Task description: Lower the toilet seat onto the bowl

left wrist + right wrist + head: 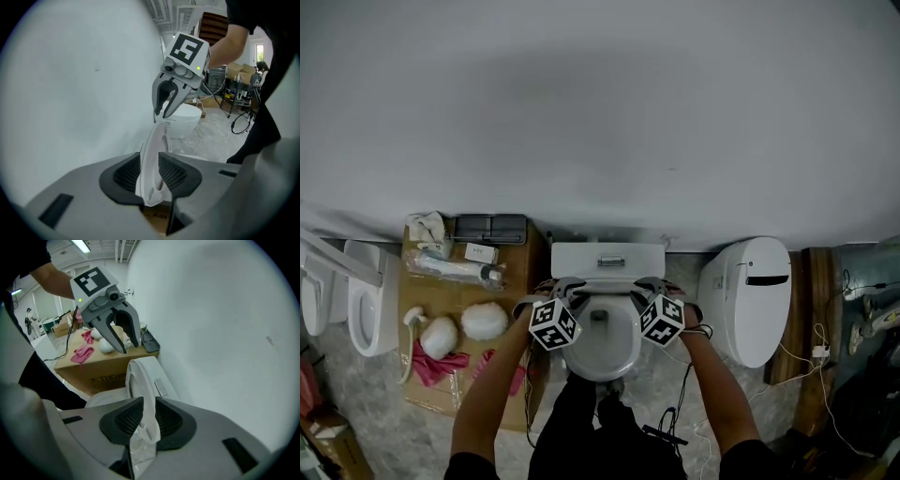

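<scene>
As the seat looks down on the bowl, only withdrawal remains. The left hand-held gripper and right hand-held gripper straddle its rim, jaws spread.

Toilet seat raised, bowl uncovered.
The thin white oval seat is seen tilted up just in front of the tank, not yet laid on the rim. The white bowl is left open below it, its basin shown from above.
</scene>
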A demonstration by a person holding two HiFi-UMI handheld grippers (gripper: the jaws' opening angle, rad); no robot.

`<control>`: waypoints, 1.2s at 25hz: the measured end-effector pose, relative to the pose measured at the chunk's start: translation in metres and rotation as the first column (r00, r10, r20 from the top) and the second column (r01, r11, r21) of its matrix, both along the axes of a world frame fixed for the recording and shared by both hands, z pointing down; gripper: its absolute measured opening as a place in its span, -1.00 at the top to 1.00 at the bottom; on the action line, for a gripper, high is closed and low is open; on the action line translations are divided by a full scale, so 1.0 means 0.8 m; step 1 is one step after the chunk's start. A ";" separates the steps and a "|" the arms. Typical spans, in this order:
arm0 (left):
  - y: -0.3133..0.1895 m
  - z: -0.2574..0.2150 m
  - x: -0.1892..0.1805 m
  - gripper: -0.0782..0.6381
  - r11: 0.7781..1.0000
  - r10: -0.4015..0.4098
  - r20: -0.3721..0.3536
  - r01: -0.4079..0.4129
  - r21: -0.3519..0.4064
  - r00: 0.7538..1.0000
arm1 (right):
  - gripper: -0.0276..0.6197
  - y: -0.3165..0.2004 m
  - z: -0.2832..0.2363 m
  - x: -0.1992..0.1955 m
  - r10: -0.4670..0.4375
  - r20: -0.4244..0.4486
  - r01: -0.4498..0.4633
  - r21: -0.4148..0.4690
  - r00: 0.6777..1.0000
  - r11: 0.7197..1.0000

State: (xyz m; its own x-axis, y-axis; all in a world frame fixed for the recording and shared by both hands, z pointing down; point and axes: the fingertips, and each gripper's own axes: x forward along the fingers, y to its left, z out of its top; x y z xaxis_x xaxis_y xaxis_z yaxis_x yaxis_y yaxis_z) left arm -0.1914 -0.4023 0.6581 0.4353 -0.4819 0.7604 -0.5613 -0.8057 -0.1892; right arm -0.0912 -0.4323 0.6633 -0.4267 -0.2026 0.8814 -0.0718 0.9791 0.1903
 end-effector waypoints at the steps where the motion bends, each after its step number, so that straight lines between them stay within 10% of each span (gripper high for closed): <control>1: -0.004 0.009 0.001 0.43 1.000 0.010 0.015 -0.010 -0.006 1.000 | 0.62 -0.003 0.009 -0.002 -0.011 -0.011 0.011 0.003 1.000 1.000; 30: 0.019 0.082 0.023 0.48 0.976 0.213 0.206 -0.195 -0.101 0.955 | 0.73 0.025 0.071 0.001 -0.148 -0.095 0.149 0.009 0.984 0.989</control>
State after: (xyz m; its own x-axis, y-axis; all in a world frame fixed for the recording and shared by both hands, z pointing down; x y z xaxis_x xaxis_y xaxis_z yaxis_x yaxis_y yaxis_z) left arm -0.1731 -0.3870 0.7241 0.3409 -0.3352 0.8783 -0.3366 -0.9159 -0.2189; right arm -0.0902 -0.4120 0.7202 -0.3683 -0.1572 0.9163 0.0932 0.9744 0.2047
